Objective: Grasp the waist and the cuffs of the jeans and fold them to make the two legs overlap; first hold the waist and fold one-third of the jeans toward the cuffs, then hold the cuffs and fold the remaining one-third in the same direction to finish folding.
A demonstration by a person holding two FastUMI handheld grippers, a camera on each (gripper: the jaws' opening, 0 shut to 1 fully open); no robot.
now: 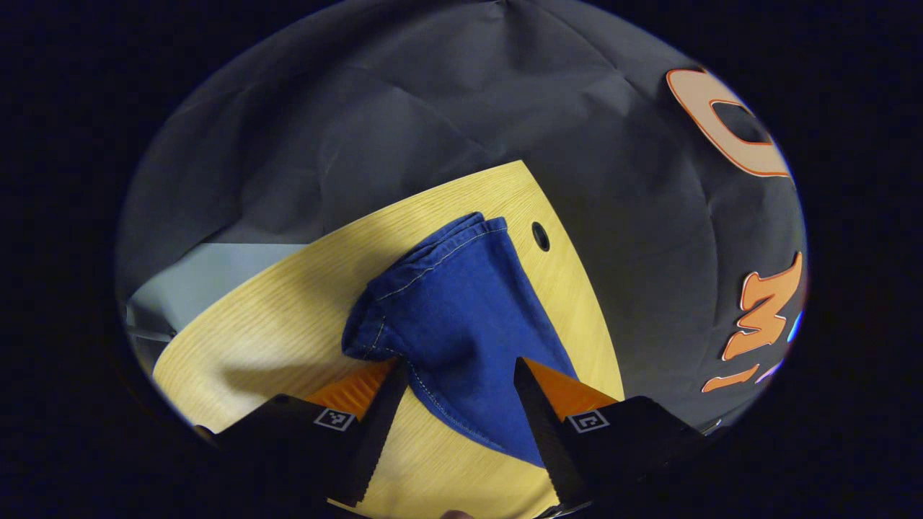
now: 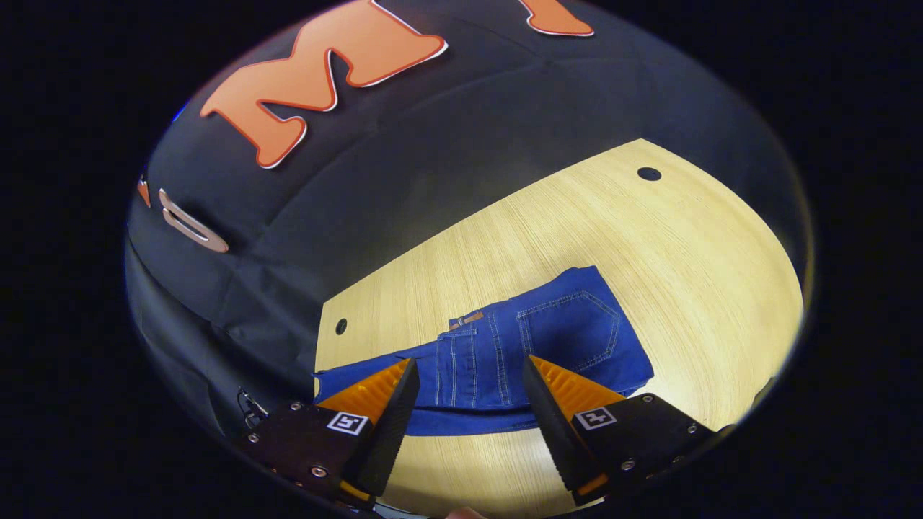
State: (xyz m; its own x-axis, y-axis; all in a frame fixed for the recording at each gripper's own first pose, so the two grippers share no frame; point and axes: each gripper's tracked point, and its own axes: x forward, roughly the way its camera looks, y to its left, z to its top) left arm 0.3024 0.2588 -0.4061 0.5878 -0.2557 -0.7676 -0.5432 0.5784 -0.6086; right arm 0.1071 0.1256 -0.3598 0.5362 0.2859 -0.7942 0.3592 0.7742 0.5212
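Blue jeans lie on the light wooden table. In the left gripper view the cuff end of the jeans (image 1: 461,317) reaches toward the table's far corner, with the legs stacked and a hem rolled at its left. My left gripper (image 1: 461,375) hovers open just above this end, with cloth showing between the fingers but not pinched. In the right gripper view the waist part of the jeans (image 2: 533,346) shows a back pocket and a brown patch, folded over the layer below. My right gripper (image 2: 469,378) hangs open above it.
The wooden table (image 2: 577,223) has small dark holes (image 2: 649,174) near its far corners, another hole (image 1: 540,236) beside the cuffs. Black cloth walls close in behind the table. A grey floor patch (image 1: 209,274) lies past the table's left edge.
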